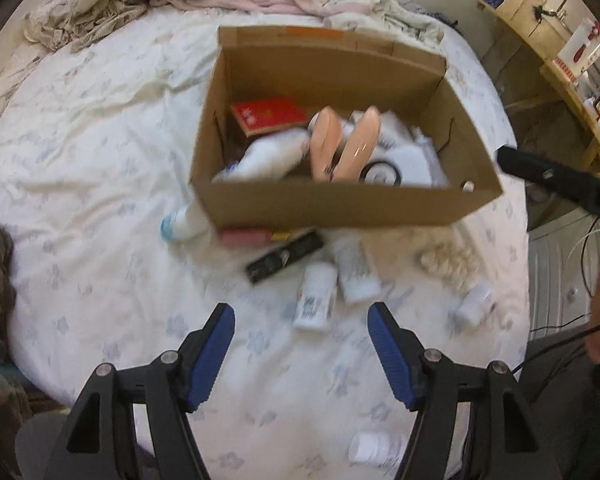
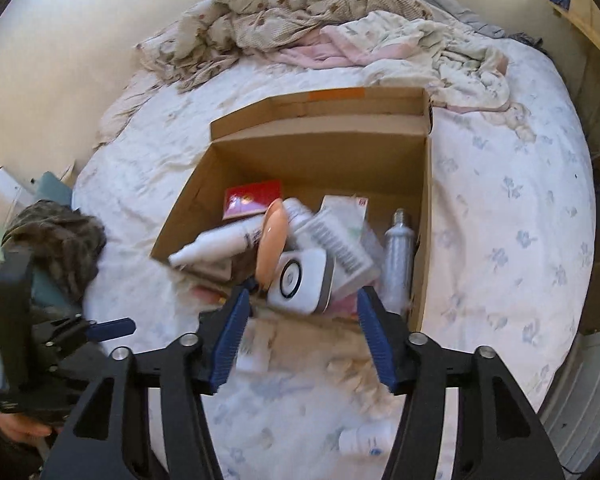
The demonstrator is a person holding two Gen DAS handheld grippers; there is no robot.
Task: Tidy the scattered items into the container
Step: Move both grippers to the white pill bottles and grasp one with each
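Note:
An open cardboard box [image 1: 332, 206] stands on the bed and also shows in the right wrist view [image 2: 424, 240]. It holds a red box [image 1: 266, 114], a white bottle [image 1: 272, 156], pink shoes [image 1: 344, 142] and a white device [image 2: 300, 282]. Loose items lie in front of it: a black remote-like box [image 1: 286, 256], white bottles [image 1: 316, 300], a blue-capped bottle [image 1: 178, 226]. My left gripper [image 1: 301, 322] is open and empty above the white bottles. My right gripper [image 2: 302, 320] is open and empty at the box's near edge.
Crumpled bedding [image 2: 340, 20] is piled at the bed's far end. A dark cloth [image 2: 60, 240] lies at the left bed edge. Wooden shelves [image 1: 560, 52] stand to the right. More white bottles [image 1: 476, 304] [image 2: 364, 438] lie near the bed's front.

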